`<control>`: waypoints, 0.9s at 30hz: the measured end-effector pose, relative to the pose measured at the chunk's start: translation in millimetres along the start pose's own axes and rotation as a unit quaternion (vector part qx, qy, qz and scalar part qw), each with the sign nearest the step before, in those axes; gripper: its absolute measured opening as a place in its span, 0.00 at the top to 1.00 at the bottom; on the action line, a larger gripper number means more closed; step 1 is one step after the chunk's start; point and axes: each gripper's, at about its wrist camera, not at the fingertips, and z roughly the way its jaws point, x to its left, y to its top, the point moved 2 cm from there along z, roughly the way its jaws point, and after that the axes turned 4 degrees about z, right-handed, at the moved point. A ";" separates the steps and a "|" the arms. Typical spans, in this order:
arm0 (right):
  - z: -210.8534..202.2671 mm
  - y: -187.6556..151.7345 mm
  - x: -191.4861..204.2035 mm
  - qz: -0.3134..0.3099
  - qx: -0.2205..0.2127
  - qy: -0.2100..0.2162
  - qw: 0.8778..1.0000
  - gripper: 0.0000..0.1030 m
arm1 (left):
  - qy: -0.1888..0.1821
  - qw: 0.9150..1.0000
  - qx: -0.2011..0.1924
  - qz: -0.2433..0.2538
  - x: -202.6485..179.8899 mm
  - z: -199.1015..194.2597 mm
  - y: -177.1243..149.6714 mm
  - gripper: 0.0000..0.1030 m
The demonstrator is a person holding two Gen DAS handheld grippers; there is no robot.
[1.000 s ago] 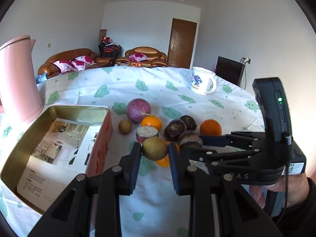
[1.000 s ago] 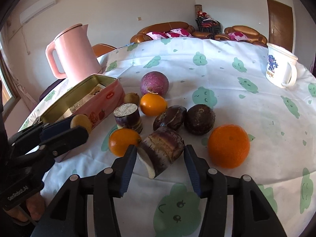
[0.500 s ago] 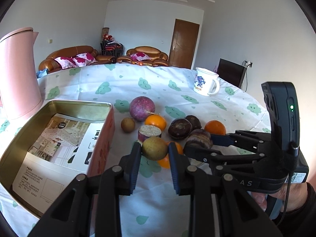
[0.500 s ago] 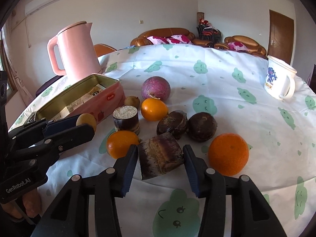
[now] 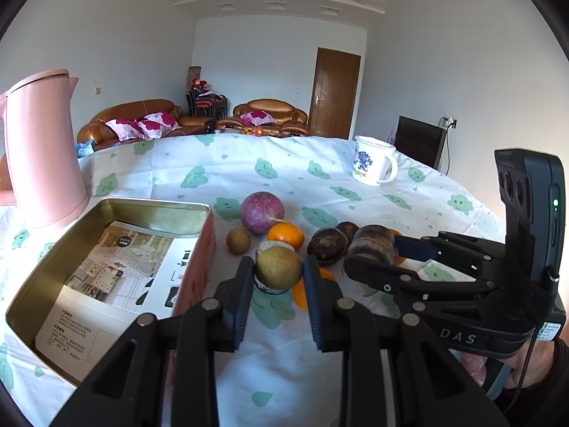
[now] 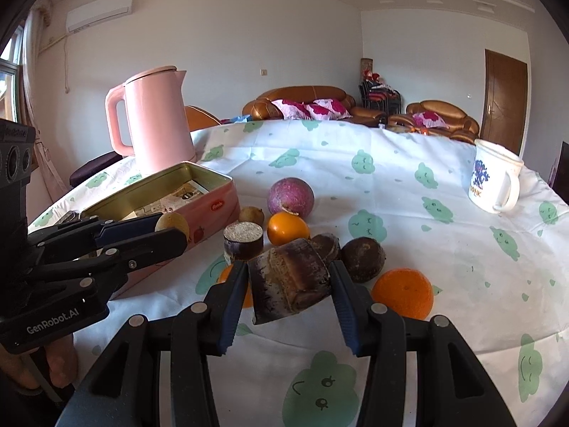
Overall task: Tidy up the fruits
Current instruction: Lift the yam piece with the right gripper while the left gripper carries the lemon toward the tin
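My left gripper [image 5: 278,272] is shut on a small yellow-brown round fruit [image 5: 278,266], held above the cloth just right of the open pink tin [image 5: 106,270]. In the right wrist view that same left gripper [image 6: 170,229] pinches the yellow-brown fruit [image 6: 172,222] beside the tin [image 6: 213,206]. My right gripper [image 6: 288,279] is shut on a dark purple sugarcane chunk [image 6: 290,281], lifted off the table; the left wrist view shows the sugarcane chunk [image 5: 371,245] in the right gripper [image 5: 373,249]. Loose on the cloth lie a purple round fruit [image 6: 291,197], oranges [image 6: 403,293], dark passion fruits [image 6: 362,259] and another cane piece [image 6: 243,240].
A pink kettle [image 6: 156,121] stands behind the tin at the left. A white mug [image 6: 494,181] sits at the far right of the table. The tin holds printed paper [image 5: 117,277]. A small brown fruit [image 5: 238,241] lies near the tin's right wall.
My right gripper closed on the sugarcane chunk and raised it a little, rolling it upright. The left gripper kept its hold on the yellow-brown fruit and barely shifted.
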 end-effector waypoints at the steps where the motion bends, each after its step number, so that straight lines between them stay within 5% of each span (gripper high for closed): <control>1: -1.1 0.3 1.2 -0.004 -0.004 -0.001 1.000 0.53 | 0.003 1.000 -0.002 0.001 0.0 -0.7 0.4 0.71; 27: -15.0 16.2 14.8 -0.023 -0.056 0.000 0.998 0.53 | 0.048 0.998 -0.043 0.013 8.4 -21.1 8.1 0.72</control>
